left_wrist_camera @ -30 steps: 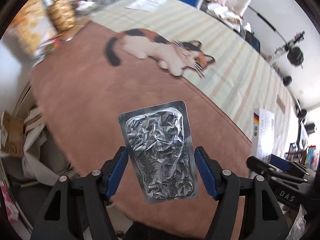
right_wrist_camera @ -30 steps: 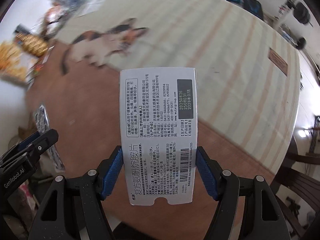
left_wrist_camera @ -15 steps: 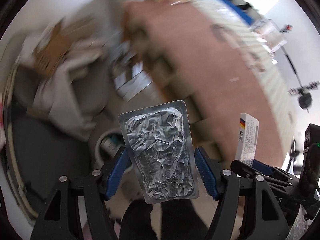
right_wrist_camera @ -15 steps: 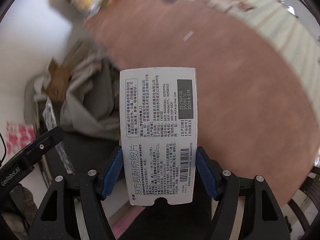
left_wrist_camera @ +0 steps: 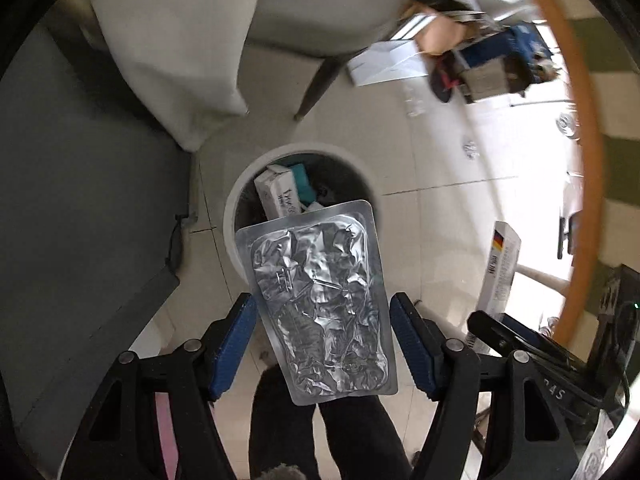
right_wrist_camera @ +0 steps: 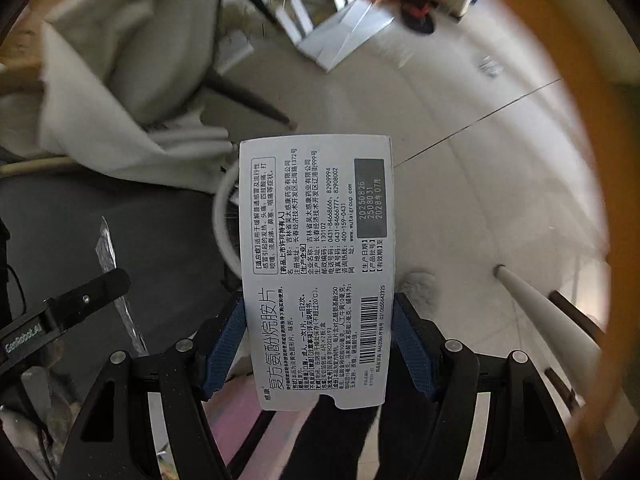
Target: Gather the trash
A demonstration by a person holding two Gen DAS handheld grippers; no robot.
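Observation:
A crumpled silver blister pack (left_wrist_camera: 320, 304) stands upright between the blue pads of my left gripper (left_wrist_camera: 322, 308). Its jaws are opening, and thin gaps show on both sides of the pack. Right under it on the floor stands a round white trash bin (left_wrist_camera: 236, 200) with a white carton (left_wrist_camera: 278, 196) and a teal box inside. My right gripper (right_wrist_camera: 318, 308) is shut on a white medicine box (right_wrist_camera: 316, 248) printed with black text and a barcode. That box hides most of the trash bin (right_wrist_camera: 219, 216). Each gripper shows at the edge of the other's view.
A chair draped in pale cloth (left_wrist_camera: 180, 40) stands beyond the bin, one dark leg (left_wrist_camera: 312, 88) close to it. A dark grey mat (left_wrist_camera: 80, 200) lies to the left. The table's orange rim (left_wrist_camera: 588, 160) curves down the right. Papers and boxes (left_wrist_camera: 388, 64) litter the tiled floor. A person's dark trouser legs (left_wrist_camera: 320, 440) are below.
Both grippers swung off the tabletop and down beside it, and now point at the floor over the bin. The left jaws have widened slightly around the blister pack; the right grip is unchanged.

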